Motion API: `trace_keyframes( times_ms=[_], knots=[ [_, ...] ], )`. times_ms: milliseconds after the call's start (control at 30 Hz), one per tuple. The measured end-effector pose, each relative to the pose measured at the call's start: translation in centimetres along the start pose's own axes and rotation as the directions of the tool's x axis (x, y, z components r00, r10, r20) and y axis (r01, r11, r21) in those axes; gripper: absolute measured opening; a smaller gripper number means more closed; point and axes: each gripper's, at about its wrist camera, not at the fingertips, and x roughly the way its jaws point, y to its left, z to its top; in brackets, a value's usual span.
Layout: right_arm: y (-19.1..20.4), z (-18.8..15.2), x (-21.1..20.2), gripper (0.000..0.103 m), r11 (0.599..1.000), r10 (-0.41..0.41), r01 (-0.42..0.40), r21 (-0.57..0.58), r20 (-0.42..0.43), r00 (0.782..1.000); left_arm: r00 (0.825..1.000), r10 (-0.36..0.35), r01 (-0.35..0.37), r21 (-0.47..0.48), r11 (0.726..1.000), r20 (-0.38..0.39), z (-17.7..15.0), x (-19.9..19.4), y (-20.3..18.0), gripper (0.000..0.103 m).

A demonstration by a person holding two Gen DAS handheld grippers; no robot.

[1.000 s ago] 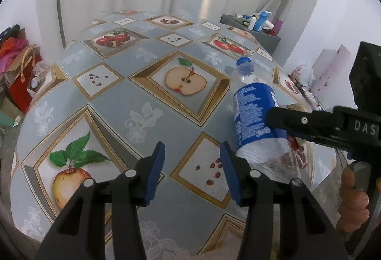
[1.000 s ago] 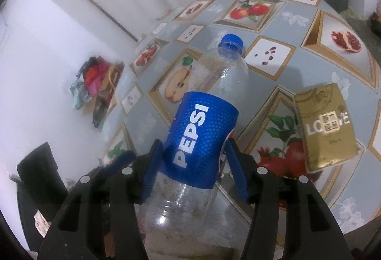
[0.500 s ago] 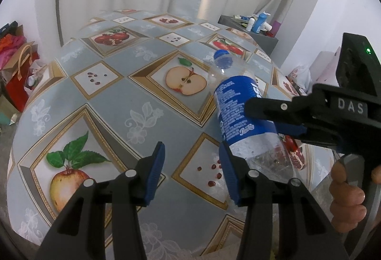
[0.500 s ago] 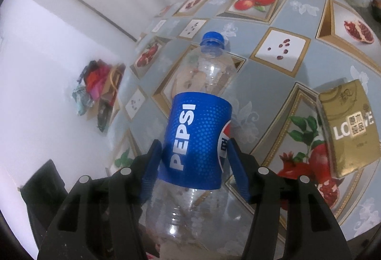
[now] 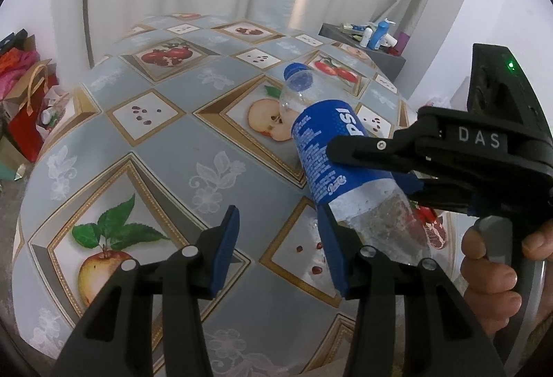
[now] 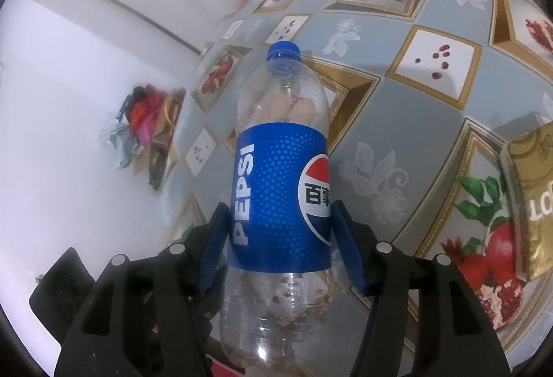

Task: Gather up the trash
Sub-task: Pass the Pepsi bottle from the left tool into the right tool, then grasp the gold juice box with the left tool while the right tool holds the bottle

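The right tool (image 6: 280,238) gripped an empty Pepsi bottle (image 6: 280,190) above the table (image 6: 414,107); the left tool (image 5: 278,249) hung open, holding nothing.

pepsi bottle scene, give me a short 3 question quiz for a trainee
1. True or false: the right tool is closed on the Pepsi bottle.
2. Multiple choice: what sits between the fingers of the left tool? A) the bottle B) a gold carton C) nothing
3. In the right wrist view, which item lies on the fruit-print tablecloth at the right edge?

Key
1. True: both pads press on its blue label, and the bottle is off the table.
2. C: its fingers are apart, with only tablecloth behind them.
3. A gold carton, lying flat.
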Motion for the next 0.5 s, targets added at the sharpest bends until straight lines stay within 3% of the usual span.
trace_keyframes(
  times_ms=[200,500],
  knots=[
    [-0.3,-0.3,-0.9,0.053,0.999,0.040,-0.040,-0.007,0.003,0.999,1.000,0.000,0.000,0.007,1.000,0.005,0.2,-0.5,-0.2,0.045],
    [-2.8,-0.3,-6.5,0.052,0.997,0.074,-0.076,0.009,0.106,0.992,0.999,-0.042,0.039,0.085,0.996,0.033,1.9,-1.5,-4.0,0.045]
  ],
)
